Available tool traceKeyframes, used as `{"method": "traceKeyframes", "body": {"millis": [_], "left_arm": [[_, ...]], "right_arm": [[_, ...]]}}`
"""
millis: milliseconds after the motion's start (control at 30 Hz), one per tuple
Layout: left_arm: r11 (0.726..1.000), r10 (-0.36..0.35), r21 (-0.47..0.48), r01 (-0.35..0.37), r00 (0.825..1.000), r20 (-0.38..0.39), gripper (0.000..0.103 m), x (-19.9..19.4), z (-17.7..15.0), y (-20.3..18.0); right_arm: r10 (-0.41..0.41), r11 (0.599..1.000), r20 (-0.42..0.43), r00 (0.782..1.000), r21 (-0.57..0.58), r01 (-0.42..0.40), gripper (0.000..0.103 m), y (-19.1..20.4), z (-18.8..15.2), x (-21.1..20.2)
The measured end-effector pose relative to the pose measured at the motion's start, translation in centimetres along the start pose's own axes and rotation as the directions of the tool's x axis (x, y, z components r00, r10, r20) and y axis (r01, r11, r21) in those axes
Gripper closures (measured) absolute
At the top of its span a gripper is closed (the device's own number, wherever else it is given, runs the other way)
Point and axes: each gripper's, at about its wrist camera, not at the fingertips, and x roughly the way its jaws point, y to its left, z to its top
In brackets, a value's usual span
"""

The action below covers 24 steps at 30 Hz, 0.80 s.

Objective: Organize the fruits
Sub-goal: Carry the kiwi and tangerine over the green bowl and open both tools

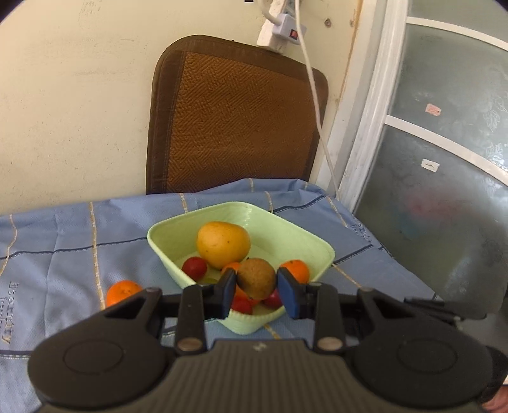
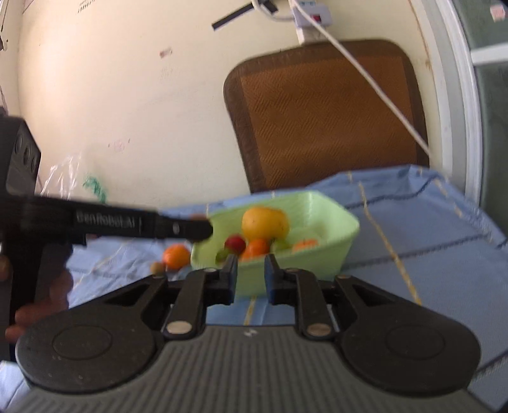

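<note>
Fruits mostly sit in the green bowl (image 1: pixel 317 244) mid-tabletop; left gripper (image 1: pixel 257 286) jaws clamp a brown pear (image 1: pixel 256 278) above it, right gripper (image 2: pixel 250 273) jaws closed empty. Next: release it inside, then fetch the stray orange (image 1: pixel 122 291).

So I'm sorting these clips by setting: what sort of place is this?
Probably a home room: a cloth-covered table, a woven mat leaning on a scuffed wall, and a power strip hanging above.
</note>
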Motion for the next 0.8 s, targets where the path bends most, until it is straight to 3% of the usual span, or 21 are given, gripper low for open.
{"method": "traceKeyframes", "body": {"millis": [100, 133, 167, 367, 400, 433, 533, 667, 800], "left_arm": [[1.000, -0.012, -0.004, 0.012, 1.000, -0.006, 0.074, -0.3, -0.6, 0.0], [1.000, -0.015, -0.003, 0.015, 1.000, -0.008, 0.074, -0.3, -0.6, 0.0], [1.000, -0.013, 0.003, 0.013, 1.000, -0.007, 0.074, -0.3, -0.5, -0.1], [1.000, -0.004, 0.014, 0.004, 1.000, 0.009, 0.074, -0.6, 0.1, -0.3], [1.000, -0.002, 0.015, 0.002, 1.000, 0.010, 0.074, -0.6, 0.1, -0.3], [1.000, 0.000, 0.017, 0.000, 1.000, 0.011, 0.074, -0.6, 0.1, -0.3], [1.000, 0.008, 0.027, -0.008, 1.000, 0.012, 0.074, -0.5, 0.2, -0.3], [0.999, 0.026, 0.034, -0.026, 1.000, 0.012, 0.074, 0.6, 0.8, -0.3], [0.998, 0.047, 0.047, -0.048, 0.999, 0.020, 0.074, 2.3, 1.9, -0.3]], "right_arm": [[0.008, 0.999, -0.046, 0.999, -0.031, -0.010, 0.066, 0.8, -1.5, -0.6], [0.003, 0.999, -0.051, 0.999, -0.045, -0.005, 0.048, 1.1, -1.8, -0.7], [-0.005, 0.998, -0.057, 0.998, -0.064, 0.001, 0.043, 1.5, -2.0, -0.6], [0.036, 0.991, -0.133, 0.990, -0.123, -0.053, 0.045, 2.9, -2.3, 0.8], [0.038, 0.988, -0.154, 0.987, -0.140, -0.060, 0.049, 3.2, -2.5, 1.1], [0.036, 0.985, -0.167, 0.985, -0.158, -0.063, 0.062, 3.6, -2.7, 1.2], [0.020, 0.981, -0.148, 0.989, -0.186, -0.048, 0.064, 3.9, -2.7, 1.0], [-0.014, 0.990, -0.036, 0.999, -0.138, 0.009, 0.064, 2.6, -1.0, 0.6], [-0.050, 0.993, 0.100, 0.994, -0.104, 0.060, 0.064, 1.3, 1.9, 1.0]]}}
